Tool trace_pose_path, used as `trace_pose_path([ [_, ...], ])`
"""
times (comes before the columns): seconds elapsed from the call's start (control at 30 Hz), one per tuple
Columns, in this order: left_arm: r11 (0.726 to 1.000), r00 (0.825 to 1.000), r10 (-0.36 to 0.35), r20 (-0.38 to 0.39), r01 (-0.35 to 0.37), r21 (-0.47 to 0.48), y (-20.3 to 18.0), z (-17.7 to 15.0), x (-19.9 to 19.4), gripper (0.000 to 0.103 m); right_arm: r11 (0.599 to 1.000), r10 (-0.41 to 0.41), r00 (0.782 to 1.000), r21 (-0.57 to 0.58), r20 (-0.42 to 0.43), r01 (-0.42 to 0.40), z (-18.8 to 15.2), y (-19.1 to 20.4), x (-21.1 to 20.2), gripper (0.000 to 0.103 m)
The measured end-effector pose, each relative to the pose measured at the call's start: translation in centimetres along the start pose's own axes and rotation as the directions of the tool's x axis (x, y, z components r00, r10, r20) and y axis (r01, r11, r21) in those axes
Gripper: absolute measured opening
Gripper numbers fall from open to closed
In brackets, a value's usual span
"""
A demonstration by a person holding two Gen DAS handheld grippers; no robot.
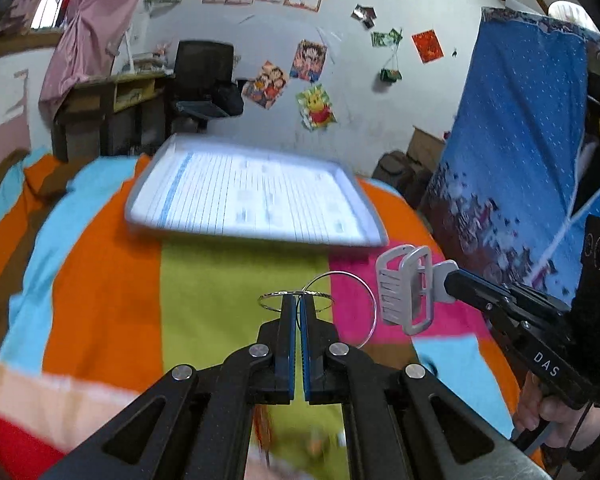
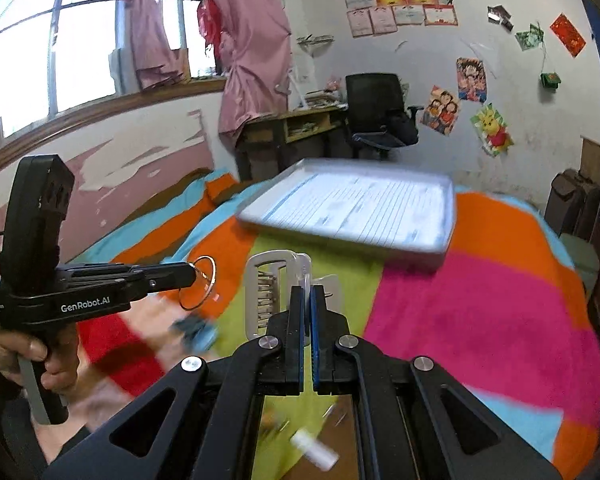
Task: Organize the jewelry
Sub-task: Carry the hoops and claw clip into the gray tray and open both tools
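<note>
Left wrist view: the left gripper (image 1: 299, 300) is clamped on thin silver bangles (image 1: 340, 308), two rings at least, one lying flat across the fingertips and a larger one hanging to the side; the right gripper (image 2: 310, 292) is closed on a white plastic hair claw (image 2: 272, 292), held just beside the bangles and not touching them; both are carried in the air above the striped blanket (image 1: 100, 280), on the near side of the grey tray (image 1: 256, 196), which looks lined with a ruled paper sheet and shows nothing on it from here. The step, I judge, is to carry both pieces to the tray; bring them over the tray's near rim, well apart from each other so the claw's teeth cannot snag a ring; lower close to the paper before releasing, since bangles roll; set the claw toward one side of the tray, the bangles toward the other.
</note>
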State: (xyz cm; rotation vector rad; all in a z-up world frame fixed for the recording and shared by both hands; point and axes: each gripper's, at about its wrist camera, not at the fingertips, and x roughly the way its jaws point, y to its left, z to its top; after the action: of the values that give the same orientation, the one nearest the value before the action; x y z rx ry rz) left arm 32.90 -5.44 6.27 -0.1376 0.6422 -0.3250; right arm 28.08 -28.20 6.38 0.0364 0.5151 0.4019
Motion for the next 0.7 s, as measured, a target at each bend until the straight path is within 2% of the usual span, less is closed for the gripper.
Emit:
trace_pose_path([
  [0.07, 1.0, 1.0, 0.007, 0.026, -0.007, -0.005, 0.1, 2.0, 2.0, 0.003, 0.999, -0.034, 0.999, -0.022, 0.008, 0.034, 2.3, -1.1, 2.0, 0.003],
  [0.23, 0.997, 0.997, 0.042, 0.061, -0.037, -0.075, 1.1, 5.4, 7.1, 0.003, 0.997, -0.073, 0.997, 0.02, 0.028, 0.072, 6.1, -3.9, 6.7, 0.003],
  [0.33, 0.995, 0.997, 0.065, 0.039, -0.062, -0.081, 1.8, 6.7, 10.1, 0.003, 0.995, -0.083, 0.996, 0.062, 0.028, 0.081, 7.3, -5.4, 9.7, 0.003],
  [0.53, 0.987, 0.994, 0.094, -0.054, -0.1, -0.122, 3.4, 6.9, 14.7, 0.003, 0.988, -0.091, 0.996, 0.124, 0.005, 0.09, 6.5, -7.3, 15.0, 0.003],
  [0.7, 0.985, 0.987, 0.126, -0.103, -0.137, -0.107, 3.7, 6.5, 16.7, 0.003, 0.982, -0.109, 0.994, 0.153, -0.003, 0.108, 5.0, -8.6, 16.8, 0.003],
])
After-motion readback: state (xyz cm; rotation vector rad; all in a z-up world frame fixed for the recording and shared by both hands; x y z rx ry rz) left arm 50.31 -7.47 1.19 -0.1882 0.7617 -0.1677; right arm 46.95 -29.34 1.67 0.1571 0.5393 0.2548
